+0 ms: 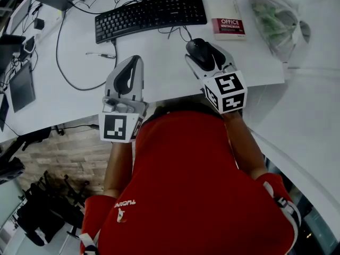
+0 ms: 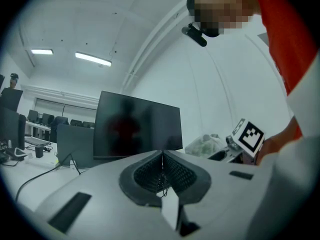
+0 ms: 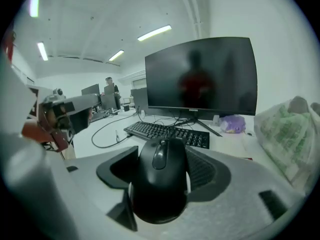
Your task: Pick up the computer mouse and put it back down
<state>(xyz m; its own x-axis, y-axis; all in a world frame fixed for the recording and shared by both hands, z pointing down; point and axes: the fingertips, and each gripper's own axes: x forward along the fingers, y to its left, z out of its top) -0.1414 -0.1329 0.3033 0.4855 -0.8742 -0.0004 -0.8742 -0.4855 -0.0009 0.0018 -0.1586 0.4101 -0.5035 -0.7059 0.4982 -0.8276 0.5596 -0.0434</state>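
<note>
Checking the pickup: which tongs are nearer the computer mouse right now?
Right. The right tongs grip the computer mouse between their jaws; the left tongs sit shut and empty, apart to its left.

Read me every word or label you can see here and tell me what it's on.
"OFFICE WRITINGBOOK": red label on the notebook beside the keyboard.
White print on the red shirt: too blurred to read.
Monitor badge and keyboard keys: too small to read.
</note>
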